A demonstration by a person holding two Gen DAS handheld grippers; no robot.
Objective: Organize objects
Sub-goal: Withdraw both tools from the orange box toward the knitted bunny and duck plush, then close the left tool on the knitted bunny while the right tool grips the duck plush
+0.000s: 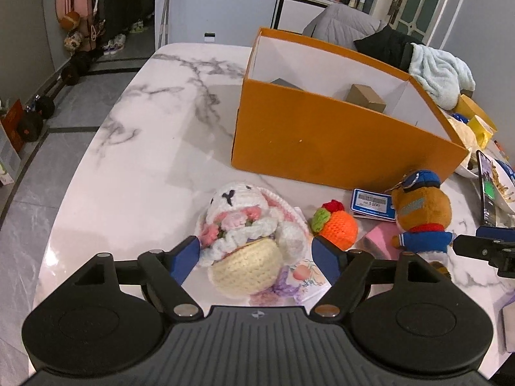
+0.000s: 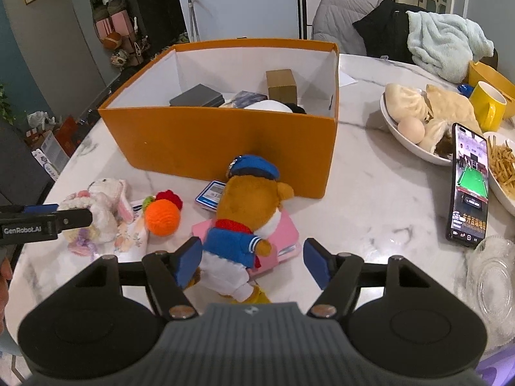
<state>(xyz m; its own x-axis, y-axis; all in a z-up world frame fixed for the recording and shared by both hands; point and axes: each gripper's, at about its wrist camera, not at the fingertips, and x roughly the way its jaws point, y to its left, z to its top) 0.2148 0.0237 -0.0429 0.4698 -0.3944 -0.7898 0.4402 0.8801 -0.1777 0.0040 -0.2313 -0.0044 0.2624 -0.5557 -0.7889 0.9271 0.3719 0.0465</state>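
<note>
A crocheted white rabbit [image 1: 244, 241] lies on the marble table [image 1: 145, 148], between the open jaws of my left gripper [image 1: 256, 252]; the left pad [image 1: 185, 255] is close to it. The rabbit also shows in the right wrist view [image 2: 99, 212]. A brown bear plush [image 2: 248, 222] in blue cap and jacket lies on a pink notebook [image 2: 283, 234], between the open jaws of my right gripper [image 2: 251, 260]. A crocheted orange [image 1: 338, 228] lies between the toys. An orange box [image 2: 225, 132] stands behind, holding small boxes.
A blue card [image 1: 373, 204] lies by the box. At the right are a phone [image 2: 470, 186], a bowl of buns [image 2: 415, 115], a plate of fries [image 2: 505, 167], a yellow mug [image 2: 486, 106] and a glass dish [image 2: 492, 276]. A flowered cloth [image 1: 299, 280] lies under the rabbit.
</note>
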